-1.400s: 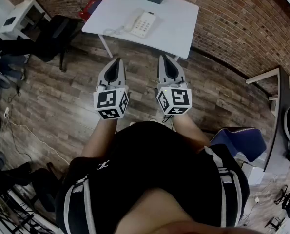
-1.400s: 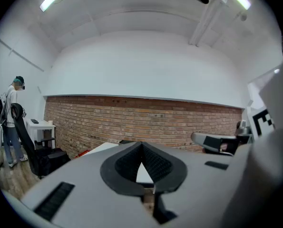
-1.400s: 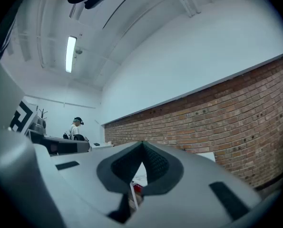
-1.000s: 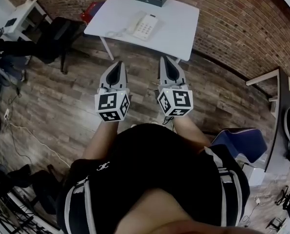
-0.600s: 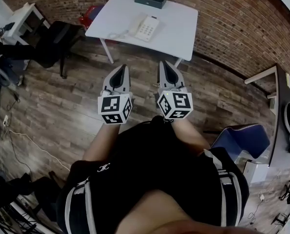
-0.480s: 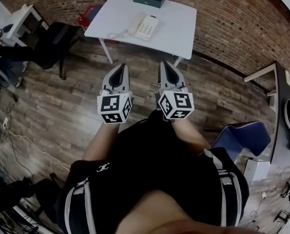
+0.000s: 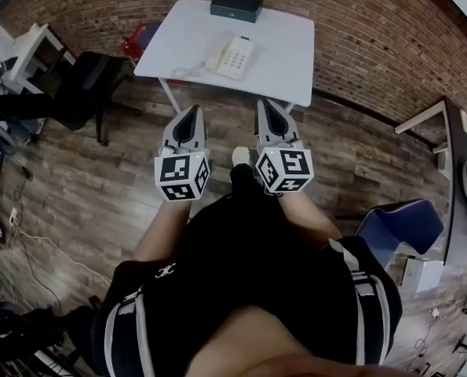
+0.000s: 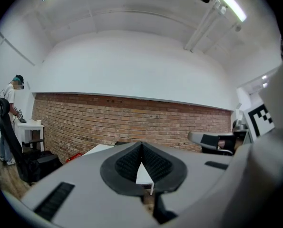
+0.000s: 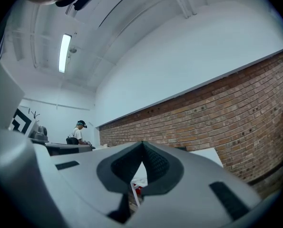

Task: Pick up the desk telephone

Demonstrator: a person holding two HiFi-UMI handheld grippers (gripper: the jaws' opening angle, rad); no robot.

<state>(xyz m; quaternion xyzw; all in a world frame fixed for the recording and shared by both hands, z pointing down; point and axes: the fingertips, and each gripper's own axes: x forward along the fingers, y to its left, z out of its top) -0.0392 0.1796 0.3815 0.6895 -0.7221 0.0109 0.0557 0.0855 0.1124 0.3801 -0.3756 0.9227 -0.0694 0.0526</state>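
Note:
A white desk telephone [image 7: 230, 56] with its coiled cord lies on a white table [image 7: 280, 45] against the brick wall, far ahead in the head view. My left gripper [image 7: 192, 108] and right gripper [image 7: 264, 102] are held level side by side over the wood floor, short of the table's near edge. Both point toward the table, are shut, and hold nothing. In the left gripper view the table [image 8: 142, 175] shows only as a sliver between the shut jaws of the left gripper [image 8: 141, 145]. In the right gripper view the right gripper [image 9: 142, 144] points at the brick wall.
A dark flat box [image 7: 236, 7] lies at the table's far edge. A black office chair [image 7: 84, 81] and a small white side table [image 7: 29, 49] stand to the left, a red thing [image 7: 136, 44] by the table's left end. A blue chair [image 7: 398, 230] and a desk [image 7: 453, 144] are at the right. A person [image 8: 10, 113] stands far left.
The view has moved a little closer to the table. Both grippers stay shut and side by side, and a shoe now shows between them.

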